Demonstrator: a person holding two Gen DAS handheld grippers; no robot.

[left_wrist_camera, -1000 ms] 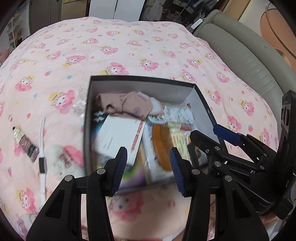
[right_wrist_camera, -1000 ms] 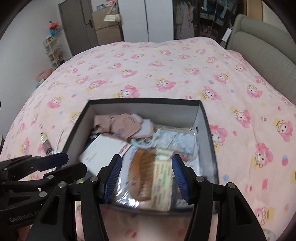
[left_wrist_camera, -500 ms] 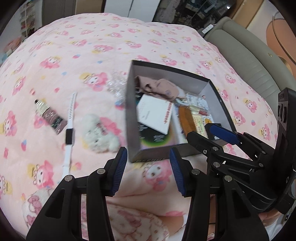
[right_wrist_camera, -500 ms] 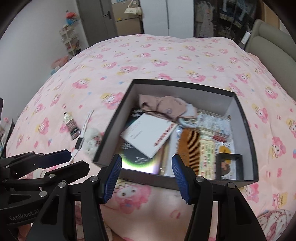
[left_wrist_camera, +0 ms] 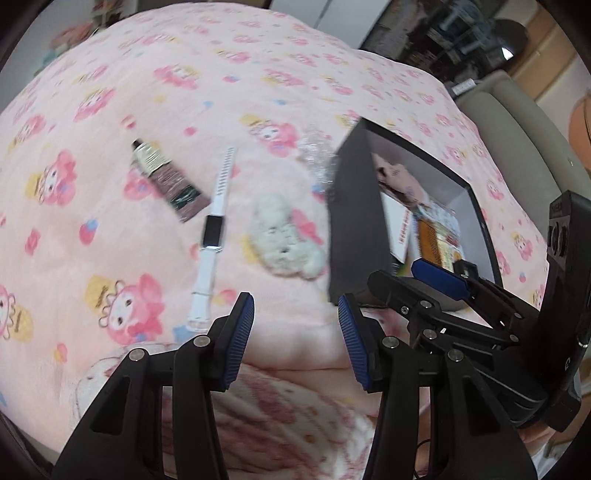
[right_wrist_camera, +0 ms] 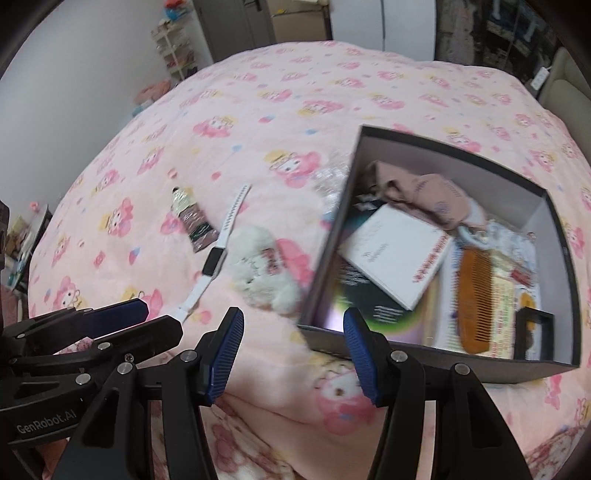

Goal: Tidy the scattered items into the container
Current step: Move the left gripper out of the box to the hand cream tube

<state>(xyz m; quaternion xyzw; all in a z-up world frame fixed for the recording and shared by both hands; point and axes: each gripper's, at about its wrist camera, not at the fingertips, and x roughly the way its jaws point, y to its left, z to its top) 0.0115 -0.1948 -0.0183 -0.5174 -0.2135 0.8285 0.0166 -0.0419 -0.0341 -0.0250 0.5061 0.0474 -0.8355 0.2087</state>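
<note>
A dark open box (right_wrist_camera: 325, 266) (left_wrist_camera: 356, 229) sits on the pink bedspread, holding a white booklet (right_wrist_camera: 395, 254), a brown comb (right_wrist_camera: 474, 295), a beige cloth (right_wrist_camera: 417, 192) and other items. Left of it lie a white plush toy (right_wrist_camera: 264, 273) (left_wrist_camera: 284, 240), a white smartwatch (right_wrist_camera: 216, 258) (left_wrist_camera: 212, 229), a brown tube (right_wrist_camera: 192, 218) (left_wrist_camera: 166, 181) and a clear crinkled wrapper (left_wrist_camera: 316, 155). My left gripper (left_wrist_camera: 295, 332) is open and empty, above the bedspread near the plush toy. My right gripper (right_wrist_camera: 291, 347) is open and empty, near the box's front left corner.
The pink patterned bedspread (right_wrist_camera: 258, 96) covers the whole bed. A grey padded headboard (left_wrist_camera: 517, 140) is at the right. Wardrobes and shelves (right_wrist_camera: 295, 22) stand beyond the far end of the bed. The right gripper shows in the left wrist view (left_wrist_camera: 443, 284).
Both views have swung left: the box has moved to the right of each view, and the plush toy, watch and tube are now central. Both grippers stay open.
</note>
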